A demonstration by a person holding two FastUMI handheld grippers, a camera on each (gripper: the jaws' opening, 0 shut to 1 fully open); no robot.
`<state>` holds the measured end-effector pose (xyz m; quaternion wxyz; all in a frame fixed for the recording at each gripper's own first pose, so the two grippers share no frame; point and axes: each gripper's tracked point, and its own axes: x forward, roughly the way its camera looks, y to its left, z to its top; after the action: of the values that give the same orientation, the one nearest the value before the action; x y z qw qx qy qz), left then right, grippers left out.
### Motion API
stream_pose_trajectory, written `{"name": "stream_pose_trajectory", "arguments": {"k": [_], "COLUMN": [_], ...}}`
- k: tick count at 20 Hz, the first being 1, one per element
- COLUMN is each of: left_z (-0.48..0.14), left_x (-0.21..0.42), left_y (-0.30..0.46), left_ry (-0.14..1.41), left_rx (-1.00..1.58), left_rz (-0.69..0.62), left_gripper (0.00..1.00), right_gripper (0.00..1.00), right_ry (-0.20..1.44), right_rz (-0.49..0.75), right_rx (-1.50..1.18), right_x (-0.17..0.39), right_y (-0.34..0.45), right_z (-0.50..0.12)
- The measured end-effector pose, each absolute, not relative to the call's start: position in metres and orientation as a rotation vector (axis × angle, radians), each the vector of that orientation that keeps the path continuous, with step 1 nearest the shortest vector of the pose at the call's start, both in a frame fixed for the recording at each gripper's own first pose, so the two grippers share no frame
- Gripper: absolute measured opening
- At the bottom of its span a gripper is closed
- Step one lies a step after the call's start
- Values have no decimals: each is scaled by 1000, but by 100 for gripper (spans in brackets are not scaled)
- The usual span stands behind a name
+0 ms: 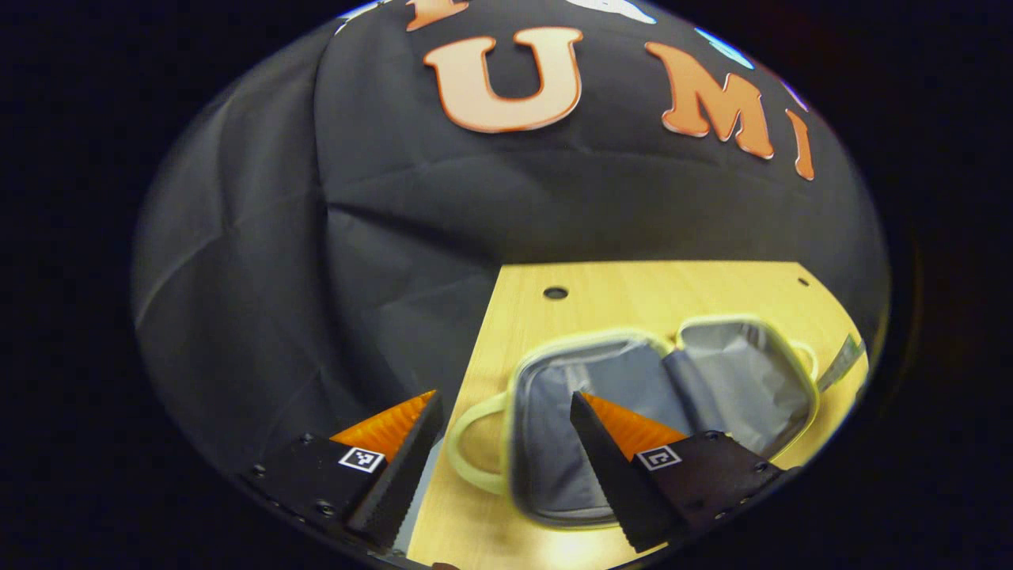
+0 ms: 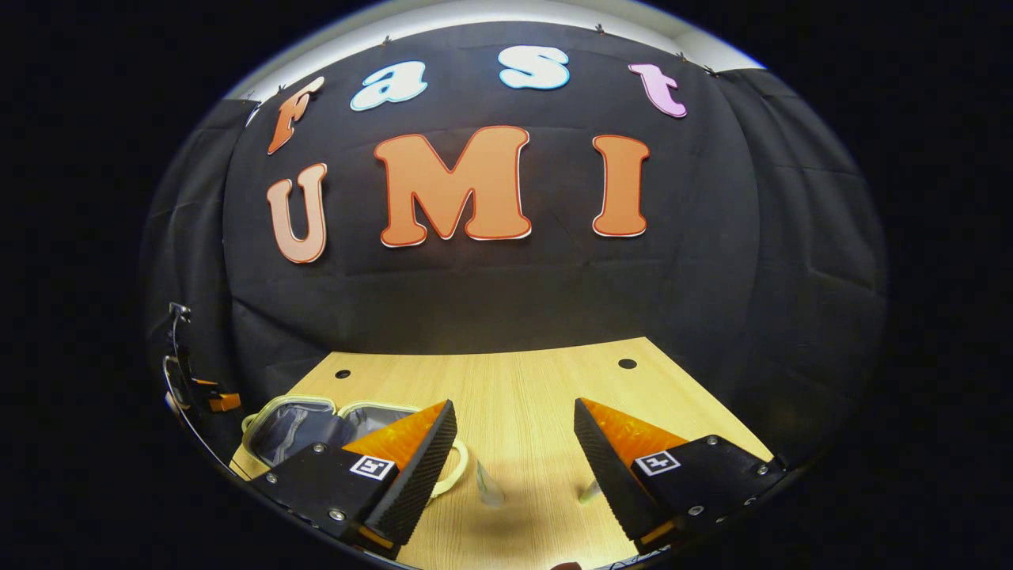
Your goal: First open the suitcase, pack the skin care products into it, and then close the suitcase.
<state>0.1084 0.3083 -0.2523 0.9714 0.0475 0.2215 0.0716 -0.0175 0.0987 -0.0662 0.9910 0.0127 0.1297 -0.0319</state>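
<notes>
Suitcase (image 1: 665,396) lies opened flat on the wooden table (image 1: 633,293), both halves up, grey lining exposed, pale rim all round. Step one of the task looks done; packing appears to be the step in hand.

Left gripper (image 1: 506,467): jaws spread wide, nothing between them, hovering above the near-left part of the case. Seen along its fingers, the case sits directly ahead and slightly to its right; the looped handle (image 1: 467,451) falls just inside the gap between the fingers. Past the far-right half of the case, at the edge of the left gripper view, a small pale item (image 1: 843,360) lies on the table; too blurred to identify, possibly one of the products.

Right gripper (image 2: 514,467): also released, jaws apart, empty. In the right gripper view two small tube-like items rest on the table just ahead between its fingers: one (image 2: 489,484) nearer its left finger, the other (image 2: 589,492) partly tucked beside its right finger. Judged to be skin care products. The suitcase is ahead-left of this gripper, part hidden behind its left finger.

Neither item is in the case yet.

Next move, as I judge it: right gripper lowers onto the nearer tube, centres it between the fingers, closes, then carries it left into an open half. The tubes are slim and lie low, so a low approach is needed.
</notes>
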Motion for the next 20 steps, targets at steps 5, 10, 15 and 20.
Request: {"name": "stream_pose_trajectory", "arguments": {"k": [5, 10, 15, 20], "left_z": [-175, -143, -157, -205], "left_x": [115, 112, 114, 120], "left_y": [194, 65, -76, -179], "left_ry": [285, 203, 228, 319], "left_rx": [70, 20, -32, -15], "left_rz": [30, -73, -183, -256], "left_gripper": [99, 99, 100, 100], "right_gripper": [95, 95, 95, 95], "right_ry": [252, 270, 280, 325], "right_rz": [-63, -40, -31, -43], "right_rx": [8, 17, 26, 62], "right_x": [-17, -18, -14, -15], "right_y": [75, 44, -8, -61], "right_z": [-70, -80, -85, -97]}}
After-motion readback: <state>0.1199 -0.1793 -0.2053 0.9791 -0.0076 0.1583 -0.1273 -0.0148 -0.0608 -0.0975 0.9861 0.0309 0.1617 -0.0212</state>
